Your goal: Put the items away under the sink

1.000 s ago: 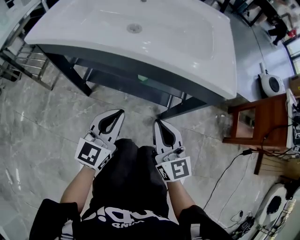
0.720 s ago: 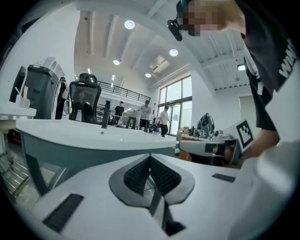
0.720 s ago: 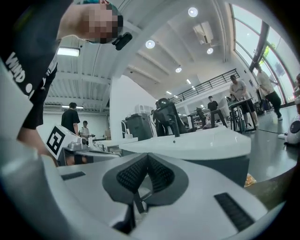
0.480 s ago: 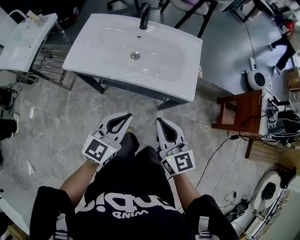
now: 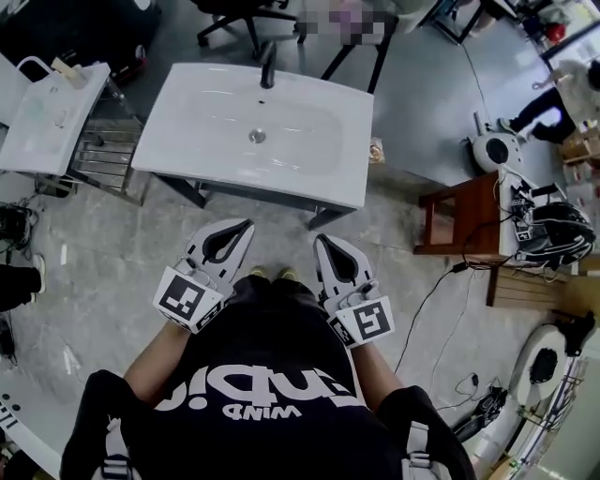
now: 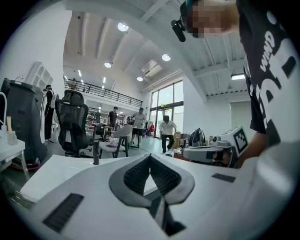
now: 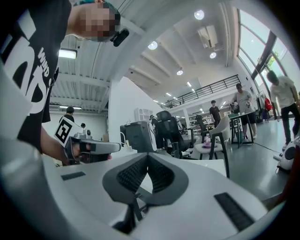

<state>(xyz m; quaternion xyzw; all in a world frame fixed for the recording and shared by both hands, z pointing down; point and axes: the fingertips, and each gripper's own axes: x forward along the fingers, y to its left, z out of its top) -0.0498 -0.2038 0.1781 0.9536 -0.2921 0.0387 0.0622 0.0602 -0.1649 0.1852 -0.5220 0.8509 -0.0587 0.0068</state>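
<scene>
The white sink (image 5: pixel 178 155) on its dark frame stands in front of me, with a black faucet (image 5: pixel 267 66) at its far edge. The basin hides the space under it. Both grippers are held side by side in front of my body, short of the sink's near edge. My left gripper (image 5: pixel 246 225) is shut with nothing in it, and so is my right gripper (image 5: pixel 319 240). In the left gripper view the shut left gripper (image 6: pixel 150 155) points over the sink top (image 6: pixel 61 173). The right gripper view shows the right gripper (image 7: pixel 148 154) shut and empty as well.
A second white basin (image 5: pixel 42 122) and a metal rack (image 5: pixel 103 159) stand at the left. At the right is a brown wooden stool (image 5: pixel 464 220), and cables (image 5: pixel 431 309) run across the floor. Beyond the sink are office chairs (image 5: pixel 234 14), with people further off.
Both grippers and my head have risen. The sink now looks smaller and lies further below, so its whole top and faucet show. The jaws have stayed shut.
</scene>
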